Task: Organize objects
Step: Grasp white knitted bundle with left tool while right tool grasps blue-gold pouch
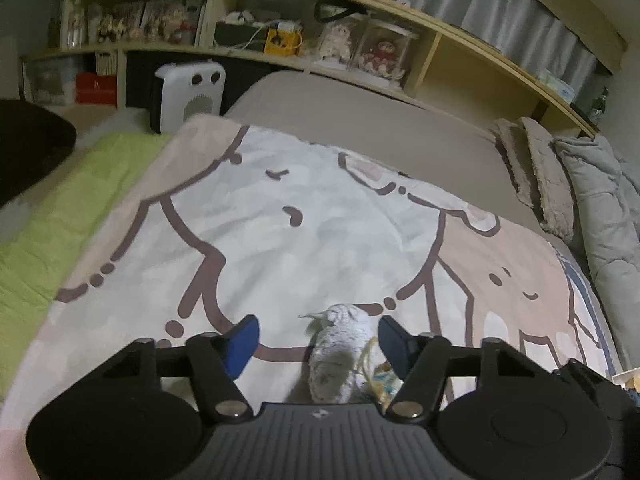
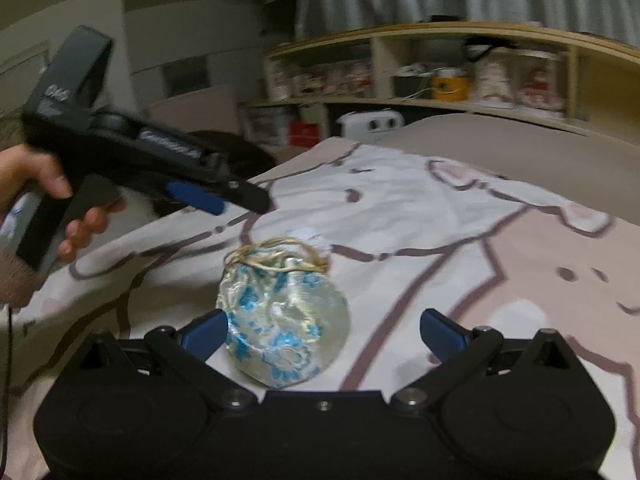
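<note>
A small drawstring pouch [image 2: 282,320], pale satin with blue flowers and a gold cord, lies on the cartoon-print blanket [image 2: 440,224]. My right gripper [image 2: 324,330] is open around it, the left finger touching its side. My left gripper [image 1: 318,338] is open above a grey-white plush toy [image 1: 338,356] lying on the blanket [image 1: 280,232]; a bit of the pouch [image 1: 386,382] shows beside the toy. The left gripper also shows in the right wrist view [image 2: 224,200], held in a hand above the blanket.
The blanket covers a bed with a beige sheet [image 1: 360,120]. A green cover [image 1: 60,220] lies left, pillows [image 1: 560,192] right. A white heater [image 1: 190,94] stands beyond the bed. Wooden shelves [image 1: 320,32] with figurines line the wall.
</note>
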The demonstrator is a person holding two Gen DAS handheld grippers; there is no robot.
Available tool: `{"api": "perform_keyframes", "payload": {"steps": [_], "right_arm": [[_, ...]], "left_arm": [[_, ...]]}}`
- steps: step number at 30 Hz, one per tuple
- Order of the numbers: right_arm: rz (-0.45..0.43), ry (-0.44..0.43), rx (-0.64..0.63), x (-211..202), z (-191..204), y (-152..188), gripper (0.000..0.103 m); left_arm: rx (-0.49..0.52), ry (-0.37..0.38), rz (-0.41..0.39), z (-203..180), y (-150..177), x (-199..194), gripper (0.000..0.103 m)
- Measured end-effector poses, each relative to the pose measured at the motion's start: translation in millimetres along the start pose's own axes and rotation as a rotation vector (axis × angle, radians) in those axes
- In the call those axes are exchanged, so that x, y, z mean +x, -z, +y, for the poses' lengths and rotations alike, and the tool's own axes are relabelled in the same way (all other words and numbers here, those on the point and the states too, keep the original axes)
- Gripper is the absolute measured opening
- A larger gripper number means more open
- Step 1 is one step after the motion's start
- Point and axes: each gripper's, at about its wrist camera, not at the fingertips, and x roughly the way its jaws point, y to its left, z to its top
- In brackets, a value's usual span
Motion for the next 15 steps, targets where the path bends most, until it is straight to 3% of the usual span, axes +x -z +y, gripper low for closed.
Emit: {"api": "perform_keyframes", "payload": {"steps": [5, 13, 14, 15], "right_arm": [[0.053, -0.076, -0.070, 23, 4, -1, 0.103], [0.100, -0.118, -0.125, 51, 12, -8, 0.103], [0.114, -0.118, -0.127, 52, 14, -8, 0.102], [0.123, -0.120, -0.126, 51, 15, -9, 0.094]], "left_arm": [[-0.021, 0.025, 0.028, 13, 5, 17, 0.054], [-0.029, 0.112, 0.043, 15, 9, 26, 0.053], [-0.029, 0.119, 0.047, 14, 9, 27, 0.053], [-0.028, 0.122, 0.051, 13, 10, 28, 0.053]]}}
